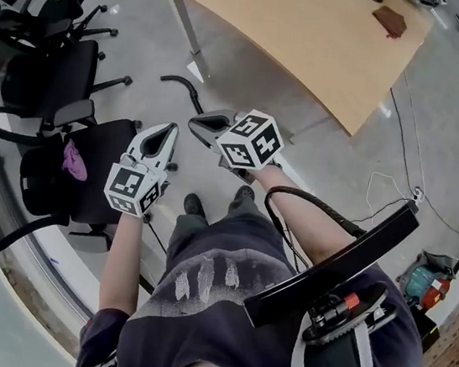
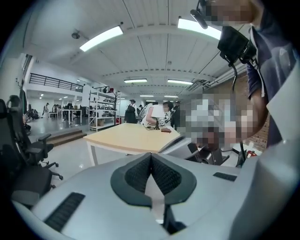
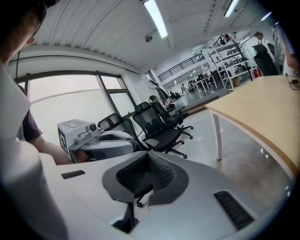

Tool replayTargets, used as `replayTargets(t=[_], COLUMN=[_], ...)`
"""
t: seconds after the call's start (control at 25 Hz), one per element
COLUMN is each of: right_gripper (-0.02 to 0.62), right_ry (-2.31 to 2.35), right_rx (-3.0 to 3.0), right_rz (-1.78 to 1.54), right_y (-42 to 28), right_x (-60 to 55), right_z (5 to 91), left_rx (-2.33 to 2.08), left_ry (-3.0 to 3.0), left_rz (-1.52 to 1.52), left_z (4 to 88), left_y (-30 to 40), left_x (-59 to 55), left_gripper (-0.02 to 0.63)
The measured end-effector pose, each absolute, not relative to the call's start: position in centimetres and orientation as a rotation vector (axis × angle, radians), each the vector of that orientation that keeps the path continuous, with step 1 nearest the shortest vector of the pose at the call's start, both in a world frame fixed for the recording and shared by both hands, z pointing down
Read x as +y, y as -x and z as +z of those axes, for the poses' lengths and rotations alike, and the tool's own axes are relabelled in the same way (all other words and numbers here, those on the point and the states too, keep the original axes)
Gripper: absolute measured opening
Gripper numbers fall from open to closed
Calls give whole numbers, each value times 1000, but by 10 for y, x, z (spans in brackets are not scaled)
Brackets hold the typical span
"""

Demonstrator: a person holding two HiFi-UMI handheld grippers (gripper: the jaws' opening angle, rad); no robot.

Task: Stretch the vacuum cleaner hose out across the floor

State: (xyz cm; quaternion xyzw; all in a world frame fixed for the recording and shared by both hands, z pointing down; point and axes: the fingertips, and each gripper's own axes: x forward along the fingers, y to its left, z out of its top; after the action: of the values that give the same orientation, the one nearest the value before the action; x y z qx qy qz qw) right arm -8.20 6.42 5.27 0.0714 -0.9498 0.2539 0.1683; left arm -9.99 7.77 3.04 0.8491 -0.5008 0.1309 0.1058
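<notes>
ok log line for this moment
left gripper: shut, empty | right gripper: shut, empty | both in the air near wooden table | nothing held

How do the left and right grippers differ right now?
The left gripper points away from the person, over the edge of a black office chair. The right gripper points across toward the left one, above bare floor. The left gripper faces the wooden table, while the right gripper faces office chairs. Both are shut and hold nothing.
</notes>
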Motion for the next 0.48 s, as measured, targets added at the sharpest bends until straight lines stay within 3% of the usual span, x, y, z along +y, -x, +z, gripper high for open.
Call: replayTargets(t=[0.24, 0.48], right_gripper=[5, 5], right_ry=[-205, -242], right_rx=[-2742, -2751], right_rz=[626, 548], right_y=[100, 145], right_x=[95, 148], right_z=[17, -6], left_rx=[-1470, -1471], left_ry=[-2575, -2624], left_rz=[309, 267], left_z=[1, -19], left_y=[102, 150], left_x=[117, 181], left_gripper=[8, 8])
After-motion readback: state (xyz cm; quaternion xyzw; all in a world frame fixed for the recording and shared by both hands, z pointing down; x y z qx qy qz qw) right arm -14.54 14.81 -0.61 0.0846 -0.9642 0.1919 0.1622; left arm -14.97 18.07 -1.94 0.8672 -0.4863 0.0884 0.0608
